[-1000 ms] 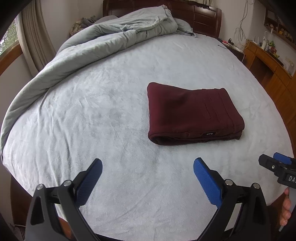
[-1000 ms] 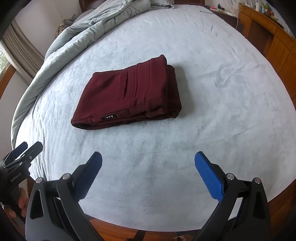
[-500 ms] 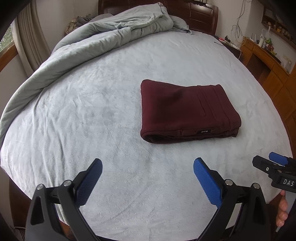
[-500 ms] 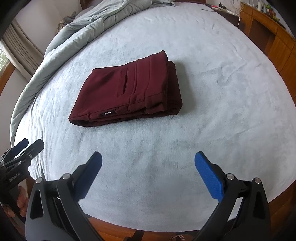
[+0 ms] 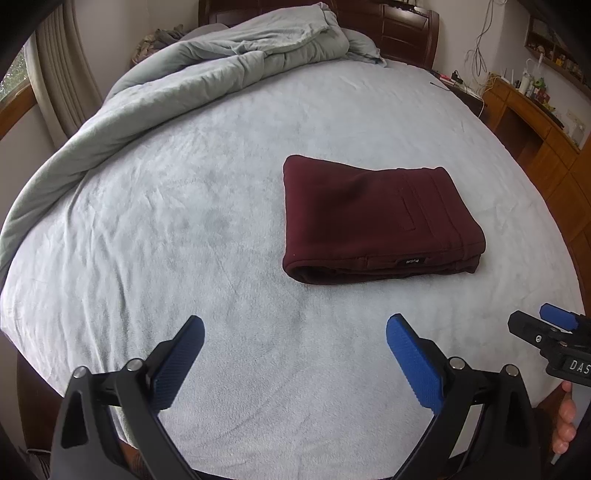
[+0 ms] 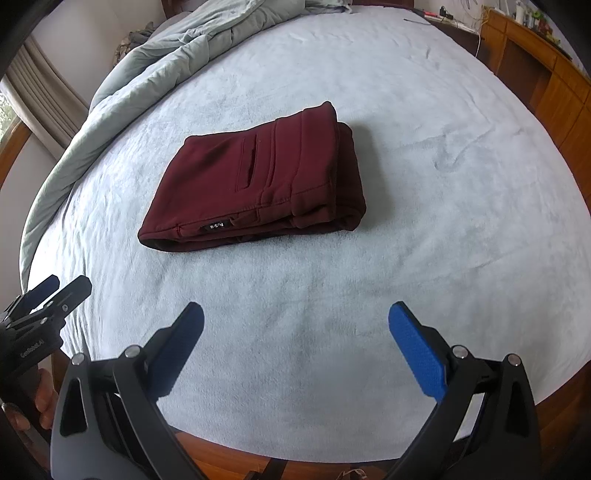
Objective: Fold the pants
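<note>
Dark red pants [image 5: 373, 218] lie folded into a flat rectangle on the pale blue bed sheet [image 5: 184, 221], a small black label on the near edge. They also show in the right wrist view [image 6: 258, 184]. My left gripper [image 5: 295, 347] is open and empty, held above the sheet well short of the pants. My right gripper [image 6: 295, 336] is open and empty too, near the bed's front edge. Each gripper shows at the edge of the other's view, the right gripper [image 5: 546, 332] and the left gripper [image 6: 48, 299].
A rumpled grey duvet [image 5: 221, 62] is piled along the far left of the bed. A dark wooden headboard [image 5: 402, 29] stands behind. Wooden cabinets [image 5: 535, 122] with small items line the right side. A curtain [image 5: 62, 85] hangs at left.
Both grippers have drawn back a little from the pants and stay open. The pants have not moved on the sheet.
</note>
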Motion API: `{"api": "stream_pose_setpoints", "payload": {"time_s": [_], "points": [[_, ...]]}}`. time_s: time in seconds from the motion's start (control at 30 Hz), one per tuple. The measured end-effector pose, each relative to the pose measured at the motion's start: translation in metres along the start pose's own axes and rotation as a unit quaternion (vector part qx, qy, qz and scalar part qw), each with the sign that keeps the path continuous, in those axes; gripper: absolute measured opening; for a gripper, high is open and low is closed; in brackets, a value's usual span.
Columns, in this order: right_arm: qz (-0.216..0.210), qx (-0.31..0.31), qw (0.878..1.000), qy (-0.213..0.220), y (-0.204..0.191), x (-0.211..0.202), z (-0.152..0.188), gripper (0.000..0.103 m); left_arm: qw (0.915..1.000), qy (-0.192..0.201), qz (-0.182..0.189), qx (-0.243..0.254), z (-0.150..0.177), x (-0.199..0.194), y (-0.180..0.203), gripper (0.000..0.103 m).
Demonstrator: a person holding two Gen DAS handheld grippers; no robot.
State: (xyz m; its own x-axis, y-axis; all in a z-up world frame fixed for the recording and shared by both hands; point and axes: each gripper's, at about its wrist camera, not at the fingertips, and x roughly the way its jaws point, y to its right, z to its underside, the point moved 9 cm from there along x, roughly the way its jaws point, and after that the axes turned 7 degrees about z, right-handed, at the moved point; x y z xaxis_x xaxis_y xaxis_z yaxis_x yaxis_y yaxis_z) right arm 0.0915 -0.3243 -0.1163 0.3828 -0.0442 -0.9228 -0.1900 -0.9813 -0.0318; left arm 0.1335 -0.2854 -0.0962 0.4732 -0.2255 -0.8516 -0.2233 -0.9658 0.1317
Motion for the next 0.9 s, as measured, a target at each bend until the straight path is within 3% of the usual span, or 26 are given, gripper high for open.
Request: {"api": "stream_pose_setpoints", "payload": {"time_s": [0.9], "points": [[0.0,0.002,1.0,-0.01,0.0019,0.006,-0.0029,0.1,0.9999,-0.01,0.003,0.003,0.0027,0.0073,0.0045,0.099]]}}
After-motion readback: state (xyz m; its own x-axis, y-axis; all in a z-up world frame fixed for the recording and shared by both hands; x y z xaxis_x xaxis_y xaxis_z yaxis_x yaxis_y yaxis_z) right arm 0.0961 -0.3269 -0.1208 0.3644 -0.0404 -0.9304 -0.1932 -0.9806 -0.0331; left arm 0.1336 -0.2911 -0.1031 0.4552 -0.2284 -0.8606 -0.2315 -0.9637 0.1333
